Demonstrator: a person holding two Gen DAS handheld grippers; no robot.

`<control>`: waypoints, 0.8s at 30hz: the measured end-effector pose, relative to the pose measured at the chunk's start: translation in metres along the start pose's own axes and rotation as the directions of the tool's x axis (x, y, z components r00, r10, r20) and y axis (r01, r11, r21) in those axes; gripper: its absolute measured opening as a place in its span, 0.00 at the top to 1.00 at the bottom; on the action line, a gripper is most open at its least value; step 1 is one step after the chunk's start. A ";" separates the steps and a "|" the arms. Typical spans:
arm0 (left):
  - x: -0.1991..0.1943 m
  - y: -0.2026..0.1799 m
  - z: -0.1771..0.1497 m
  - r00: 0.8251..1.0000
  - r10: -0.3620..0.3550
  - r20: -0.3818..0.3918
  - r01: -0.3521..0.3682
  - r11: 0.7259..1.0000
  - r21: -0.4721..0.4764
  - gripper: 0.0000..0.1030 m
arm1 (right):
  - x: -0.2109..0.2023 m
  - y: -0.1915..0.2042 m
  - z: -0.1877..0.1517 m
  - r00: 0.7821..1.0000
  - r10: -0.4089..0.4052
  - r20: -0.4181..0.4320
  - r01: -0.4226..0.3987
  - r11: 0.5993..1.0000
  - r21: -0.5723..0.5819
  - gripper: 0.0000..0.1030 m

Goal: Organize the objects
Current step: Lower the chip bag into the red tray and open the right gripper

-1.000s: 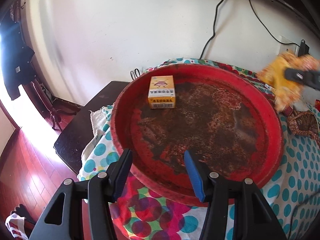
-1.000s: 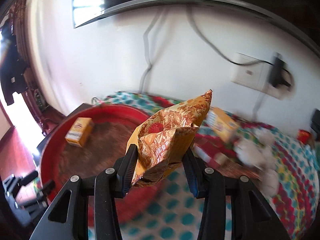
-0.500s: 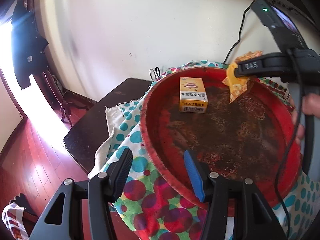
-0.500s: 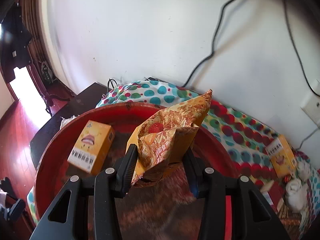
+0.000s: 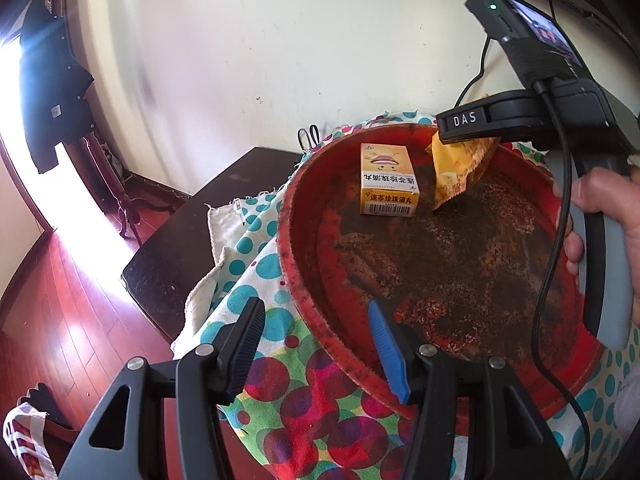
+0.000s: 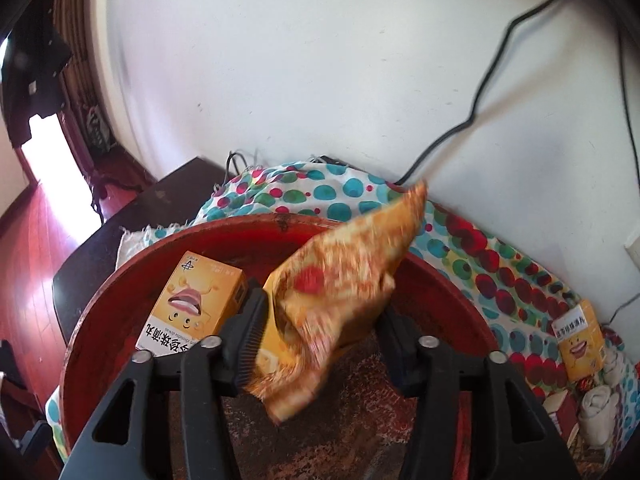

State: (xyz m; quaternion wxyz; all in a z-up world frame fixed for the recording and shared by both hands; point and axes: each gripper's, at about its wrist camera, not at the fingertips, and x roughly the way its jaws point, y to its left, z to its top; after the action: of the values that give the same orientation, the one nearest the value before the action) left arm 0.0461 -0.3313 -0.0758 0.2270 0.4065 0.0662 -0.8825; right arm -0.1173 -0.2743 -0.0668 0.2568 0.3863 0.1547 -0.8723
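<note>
My right gripper (image 6: 320, 332) hung over the far side of the big red tray (image 5: 304, 272), and its jaws had just been opening around the orange snack packet (image 6: 340, 292). The packet was between them, blurred and tilting, its lower corner touching or nearly touching the tray floor; I judged it was slipping free, no longer pinched. From the left wrist view the packet (image 5: 460, 164) sat just beside the yellow medicine box (image 5: 388, 184), which already lay flat in the tray near its far rim.

My left gripper (image 5: 316, 344) stood spread and empty at the near edge of the tray, one finger over the spotted tablecloth (image 5: 256, 268), the blue one over the rim, gripping nothing.

So, as I read it, one box was in, and the packet was at the point of being dropped in as the second item. A good deal was left: out on the cloth by the wall lay a second yellow box (image 6: 580, 340), with some white rolled things (image 6: 596, 400) and a red-edged item near it that I could not make out. Those looked like the next to be gathered
</note>
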 end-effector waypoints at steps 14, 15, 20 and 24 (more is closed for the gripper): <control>-0.002 -0.007 0.000 1.000 -0.003 0.007 0.003 1.000 0.019 0.46 | -0.030 -0.012 -0.017 1.000 0.000 0.022 -0.001 1.000 0.024 0.34; -0.002 -0.008 -0.001 1.000 -0.005 0.008 0.005 1.000 0.023 0.46 | -0.031 -0.014 -0.018 1.000 0.001 0.019 -0.002 1.000 0.028 0.34; -0.006 -0.011 -0.002 1.000 -0.010 0.020 0.010 0.999 0.034 0.46 | -0.054 -0.033 -0.036 0.999 0.014 0.048 -0.017 0.998 0.064 0.33; -0.008 -0.017 -0.003 1.000 -0.006 0.025 0.005 0.998 0.058 0.46 | -0.074 -0.058 -0.063 0.998 -0.021 0.062 0.016 0.997 0.073 0.29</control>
State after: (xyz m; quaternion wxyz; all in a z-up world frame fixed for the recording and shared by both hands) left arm 0.0444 -0.3124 -0.0730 0.2136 0.4015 0.0391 -0.8898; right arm -0.0709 -0.1727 -0.0476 0.2392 0.3665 0.1186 -0.8913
